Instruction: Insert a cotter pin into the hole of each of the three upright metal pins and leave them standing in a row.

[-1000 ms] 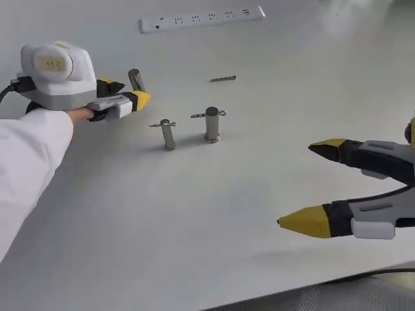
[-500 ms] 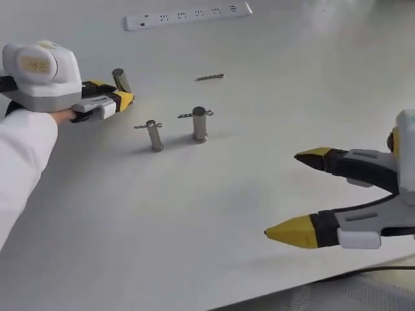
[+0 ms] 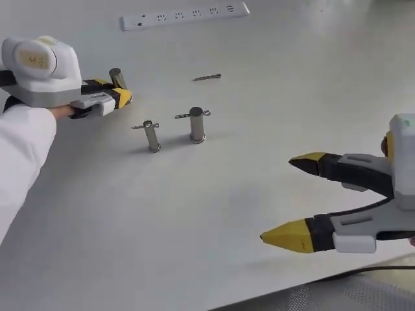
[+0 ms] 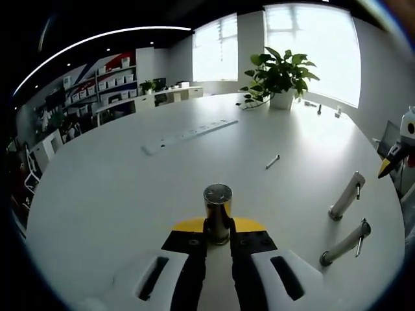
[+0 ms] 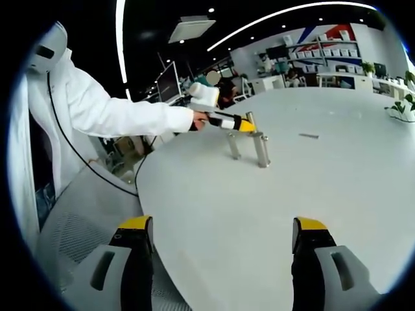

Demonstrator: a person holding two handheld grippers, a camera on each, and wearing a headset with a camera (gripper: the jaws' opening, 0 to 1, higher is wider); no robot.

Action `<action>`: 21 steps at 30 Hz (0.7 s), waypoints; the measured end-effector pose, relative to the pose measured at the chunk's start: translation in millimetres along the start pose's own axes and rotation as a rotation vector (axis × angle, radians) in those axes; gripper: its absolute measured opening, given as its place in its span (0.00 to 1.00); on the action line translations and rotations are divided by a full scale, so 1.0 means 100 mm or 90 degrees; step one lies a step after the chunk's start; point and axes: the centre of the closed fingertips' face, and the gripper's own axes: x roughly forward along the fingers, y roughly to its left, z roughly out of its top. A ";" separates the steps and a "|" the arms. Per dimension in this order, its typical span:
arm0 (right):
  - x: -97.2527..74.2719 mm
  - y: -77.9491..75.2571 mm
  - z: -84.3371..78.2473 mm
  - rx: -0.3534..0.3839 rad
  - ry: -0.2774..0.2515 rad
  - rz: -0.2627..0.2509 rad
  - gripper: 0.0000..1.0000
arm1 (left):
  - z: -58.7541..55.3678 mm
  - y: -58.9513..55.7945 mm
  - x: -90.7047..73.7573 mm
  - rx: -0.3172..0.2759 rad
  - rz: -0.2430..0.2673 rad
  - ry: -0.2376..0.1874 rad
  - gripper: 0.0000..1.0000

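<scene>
The white tabletop (image 3: 214, 214) carries everything. A person's white sleeve (image 3: 23, 149) reaches in over its left edge and holds the left gripper (image 3: 123, 96) (image 4: 218, 227). Its fingers are clamped on a bare metal pin (image 3: 117, 78) (image 4: 218, 206); from here I cannot tell whether the pin's foot touches the tabletop. The right gripper (image 3: 277, 199) (image 5: 223, 227) hovers above the near right corner, its fingers (image 3: 292, 234) spread wide with nothing between them. A white power strip (image 3: 185, 15) lies along the far edge.

Nearer the left edge than the right, two pins stand upright just beside each other. The thinner pin (image 3: 152, 135) is towards the left edge and the thicker pin (image 3: 197, 124) is next to it. Each has a fitted cotter pin (image 3: 138, 126) (image 3: 184, 116) through its head. Between this pair and the power strip, a loose cotter pin (image 3: 207, 78) lies flat.
</scene>
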 end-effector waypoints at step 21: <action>0.00 -0.08 -0.01 -0.020 0.006 -0.031 0.85 | 0.30 -0.01 -0.29 -0.028 0.005 -0.046 0.09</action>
